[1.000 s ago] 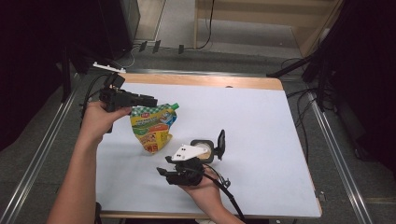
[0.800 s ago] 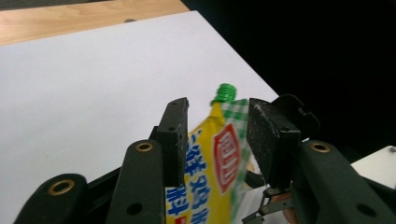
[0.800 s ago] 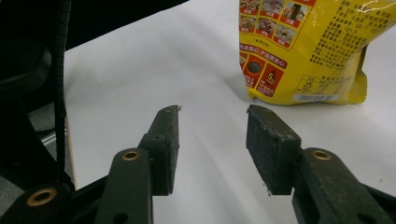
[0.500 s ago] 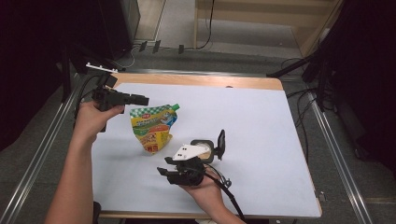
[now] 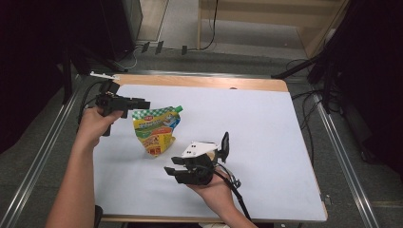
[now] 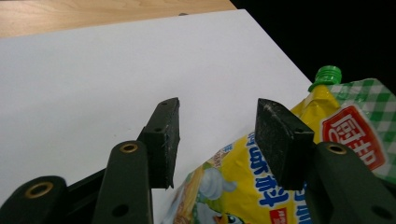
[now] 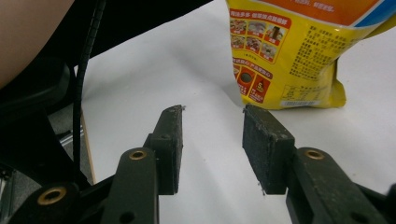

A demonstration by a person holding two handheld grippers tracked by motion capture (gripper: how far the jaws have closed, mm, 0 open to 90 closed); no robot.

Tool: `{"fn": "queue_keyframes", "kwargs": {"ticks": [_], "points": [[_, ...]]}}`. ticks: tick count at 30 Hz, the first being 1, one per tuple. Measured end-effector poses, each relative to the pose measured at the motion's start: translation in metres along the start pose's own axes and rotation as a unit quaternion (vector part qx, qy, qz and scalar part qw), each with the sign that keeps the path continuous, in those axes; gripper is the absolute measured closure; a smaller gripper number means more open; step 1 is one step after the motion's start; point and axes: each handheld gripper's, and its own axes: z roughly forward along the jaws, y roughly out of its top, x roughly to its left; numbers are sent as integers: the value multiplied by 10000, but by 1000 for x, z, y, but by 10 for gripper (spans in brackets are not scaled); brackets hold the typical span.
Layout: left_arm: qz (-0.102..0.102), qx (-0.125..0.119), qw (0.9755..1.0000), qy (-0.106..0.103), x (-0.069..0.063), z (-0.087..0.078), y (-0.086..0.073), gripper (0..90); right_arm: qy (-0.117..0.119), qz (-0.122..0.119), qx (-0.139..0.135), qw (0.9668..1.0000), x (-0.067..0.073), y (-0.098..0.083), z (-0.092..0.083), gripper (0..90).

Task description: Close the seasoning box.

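White sheet [image 5: 266, 142] on wooden table [image 5: 199, 81] — grey floor [image 5: 266, 47] beyond.

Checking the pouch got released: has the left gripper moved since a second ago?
Yes. The left gripper has drawn back left from the standing pouch, toward the table's left edge, jaws just opening, nothing between them.

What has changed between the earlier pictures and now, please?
The left claw has let go of the pouch and drawn back to its left, jaws just opening with nothing pinched. The pouch stands on its own. The right claw stays near its base, empty.
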Motion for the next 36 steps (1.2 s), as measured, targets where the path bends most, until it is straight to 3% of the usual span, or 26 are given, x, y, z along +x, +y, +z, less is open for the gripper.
{"fn": "queue_keyframes", "kwargs": {"ticks": [4, 7, 14, 17, 20, 27, 36], "points": [[286, 6, 9996, 72, 3, 4, -4, 491, -15, 15, 14, 10000, -3, 4, -7, 592], [135, -40, 9999, -55, 8, 7, -7, 468, -12, 57, 23, 10000, -5, 7, -14, 591], [11, -141, 9999, -15, 16, 8, -14, 437, -77, 44, -19, 10000, -11, 16, -33, 591], [43, -112, 9999, 40, 16, 9, -15, 423, -102, 67, -67, 9999, -14, 20, -41, 593], [-78, 21, 10000, 57, 17, 10, -15, 413, -136, 101, -84, 9998, -18, 24, -50, 594], [74, 170, 9998, 116, 16, 13, -17, 400, -236, 103, -32, 9997, -26, 32, -66, 594], [82, 241, 9997, 58, 15, 16, -18, 383, -399, 109, -134, 9991, -39, 39, -91, 605]]}}
